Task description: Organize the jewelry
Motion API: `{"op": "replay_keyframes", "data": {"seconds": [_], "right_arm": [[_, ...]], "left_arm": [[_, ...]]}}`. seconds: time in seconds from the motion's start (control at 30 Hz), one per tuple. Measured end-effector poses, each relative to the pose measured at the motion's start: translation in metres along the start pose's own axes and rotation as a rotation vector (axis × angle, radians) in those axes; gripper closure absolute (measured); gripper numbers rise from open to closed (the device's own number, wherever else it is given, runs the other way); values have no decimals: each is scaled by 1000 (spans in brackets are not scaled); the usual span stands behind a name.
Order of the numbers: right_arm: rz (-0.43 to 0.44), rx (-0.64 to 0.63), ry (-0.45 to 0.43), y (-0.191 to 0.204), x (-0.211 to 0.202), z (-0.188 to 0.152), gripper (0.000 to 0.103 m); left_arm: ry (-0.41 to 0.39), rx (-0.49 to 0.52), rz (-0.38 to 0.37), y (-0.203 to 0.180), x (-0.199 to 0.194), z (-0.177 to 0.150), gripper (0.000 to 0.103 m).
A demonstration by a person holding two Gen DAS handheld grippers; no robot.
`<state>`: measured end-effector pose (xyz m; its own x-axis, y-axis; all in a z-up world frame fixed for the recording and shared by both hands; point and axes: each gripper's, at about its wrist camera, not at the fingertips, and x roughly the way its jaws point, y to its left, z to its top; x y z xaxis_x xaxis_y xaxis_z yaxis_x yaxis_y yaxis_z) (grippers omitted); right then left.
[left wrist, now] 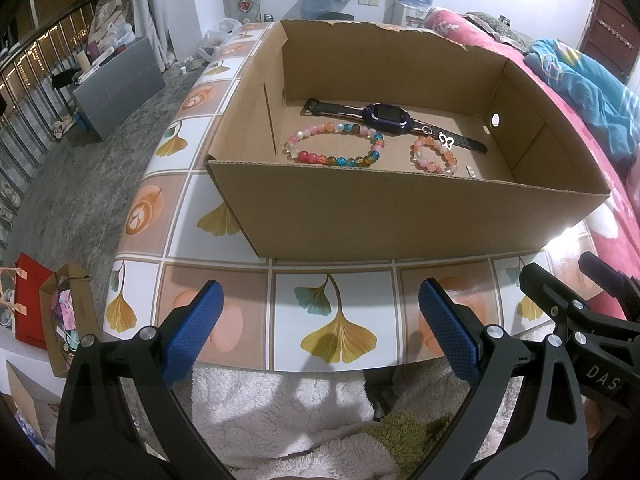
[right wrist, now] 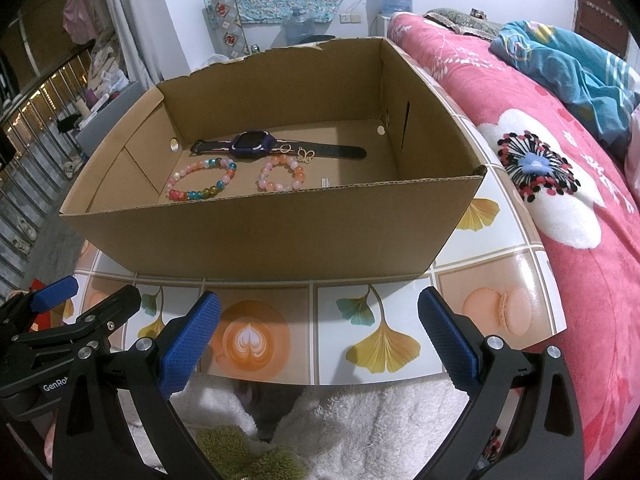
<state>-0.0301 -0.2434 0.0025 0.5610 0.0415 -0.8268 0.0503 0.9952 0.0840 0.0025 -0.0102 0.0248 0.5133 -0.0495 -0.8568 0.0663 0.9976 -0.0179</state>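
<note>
An open cardboard box (left wrist: 400,216) (right wrist: 260,232) stands on the tiled table. Inside lie a purple watch (left wrist: 386,115) (right wrist: 252,145) with a dark strap, a large multicolour bead bracelet (left wrist: 334,145) (right wrist: 202,180), a smaller pink bead bracelet (left wrist: 436,155) (right wrist: 282,174) and a small butterfly charm (left wrist: 445,140) (right wrist: 306,155). My left gripper (left wrist: 320,324) is open, held back at the table's near edge, nothing between its blue pads. My right gripper (right wrist: 320,328) is open too, just as far back and beside the left one.
The table (left wrist: 340,320) (right wrist: 380,320) has a leaf and coffee print. A pink floral bed (right wrist: 560,160) runs along the right. Fluffy white cloth (left wrist: 280,412) lies under the grippers. Paper bags (left wrist: 48,312) sit on the floor at left.
</note>
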Motion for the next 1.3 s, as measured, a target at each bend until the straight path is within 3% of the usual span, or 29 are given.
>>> {"op": "replay_keyframes", "data": {"seconds": [1.3], "right_arm": [[0, 2, 6, 2, 0, 2, 7]], "left_arm": [[3, -2, -1, 3, 0, 1, 8]]}}
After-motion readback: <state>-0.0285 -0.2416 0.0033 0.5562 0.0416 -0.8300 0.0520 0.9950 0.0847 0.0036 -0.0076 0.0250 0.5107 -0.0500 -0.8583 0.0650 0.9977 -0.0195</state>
